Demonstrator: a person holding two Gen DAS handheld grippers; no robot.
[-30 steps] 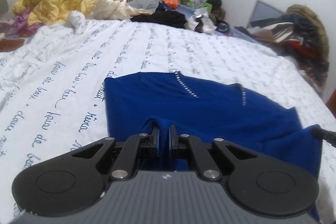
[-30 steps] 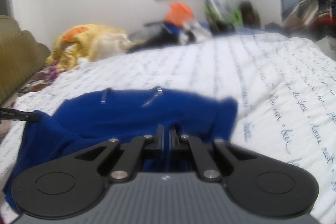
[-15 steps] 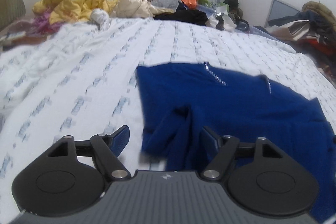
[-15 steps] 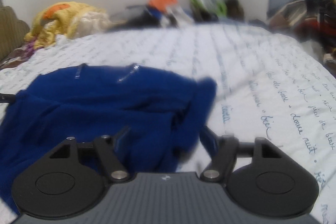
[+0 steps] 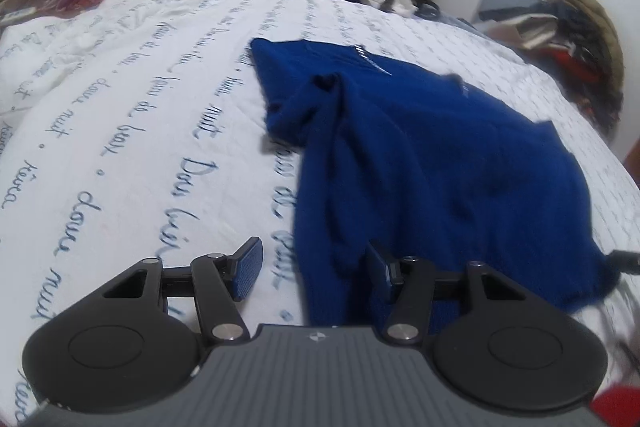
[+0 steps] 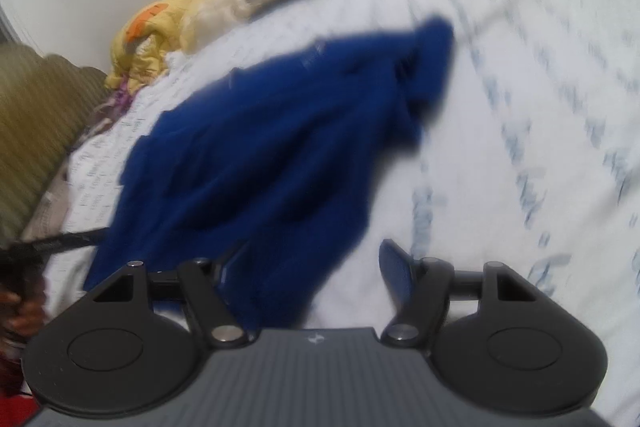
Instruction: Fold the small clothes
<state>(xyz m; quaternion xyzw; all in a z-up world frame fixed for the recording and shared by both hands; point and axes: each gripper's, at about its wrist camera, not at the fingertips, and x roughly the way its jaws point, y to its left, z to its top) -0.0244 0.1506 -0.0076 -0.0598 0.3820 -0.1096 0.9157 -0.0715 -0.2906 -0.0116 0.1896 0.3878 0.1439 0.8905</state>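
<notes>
Both grippers angled down over the bed. Left gripper gaping, jaws just narrowed a bit; right gripper wide. Blue top lies rumpled under them, unclamped.

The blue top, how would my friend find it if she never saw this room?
Look at the big bed with the white sheet covered in blue handwriting. In the middle of it lies the blue top, rumpled, alone. It is the only deep blue thing there; the other clothes are heaped at the far end.

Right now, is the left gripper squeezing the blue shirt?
No, the left gripper is open, and the blue shirt lies loose on the bed.
</notes>
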